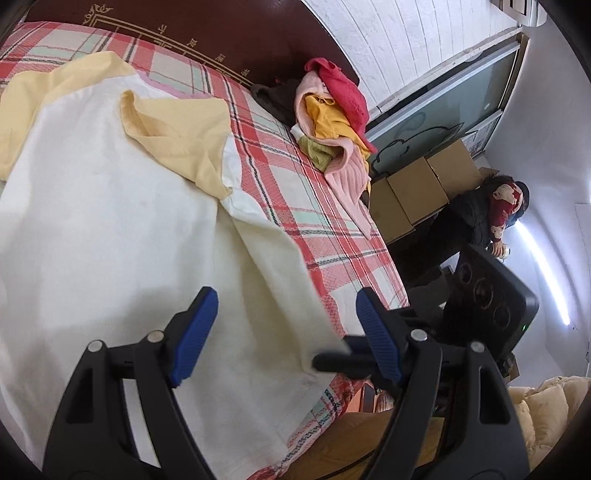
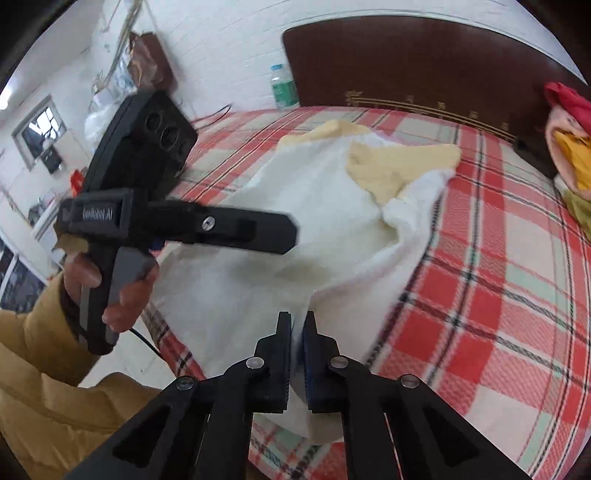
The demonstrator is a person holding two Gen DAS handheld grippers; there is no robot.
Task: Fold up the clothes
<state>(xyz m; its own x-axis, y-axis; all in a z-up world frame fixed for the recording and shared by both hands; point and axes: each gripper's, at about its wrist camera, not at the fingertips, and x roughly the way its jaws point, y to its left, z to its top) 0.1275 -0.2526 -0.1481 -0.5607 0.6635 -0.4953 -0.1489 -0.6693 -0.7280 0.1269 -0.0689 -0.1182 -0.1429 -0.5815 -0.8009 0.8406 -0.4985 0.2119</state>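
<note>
A white shirt with pale yellow sleeves [image 1: 122, 206] lies spread on the plaid bed; it also shows in the right wrist view [image 2: 321, 221]. My left gripper [image 1: 284, 306] is open and hovers over the shirt's lower hem near the bed's edge, holding nothing. My right gripper [image 2: 296, 321] is shut on the white shirt's hem, with cloth pinched between the pads at the bed's front edge. The left gripper's body [image 2: 177, 221] shows in the right wrist view, held in a hand over the shirt's left side. The right gripper's body [image 1: 487, 295] shows beyond the bed's edge.
A pile of red, pink and yellow clothes [image 1: 332, 118] sits by the dark headboard [image 1: 229, 33]. The plaid sheet [image 2: 491, 280] covers the bed. Cardboard boxes [image 1: 417, 192] stand beside the bed. A bottle [image 2: 283, 86] stands by the headboard's left end.
</note>
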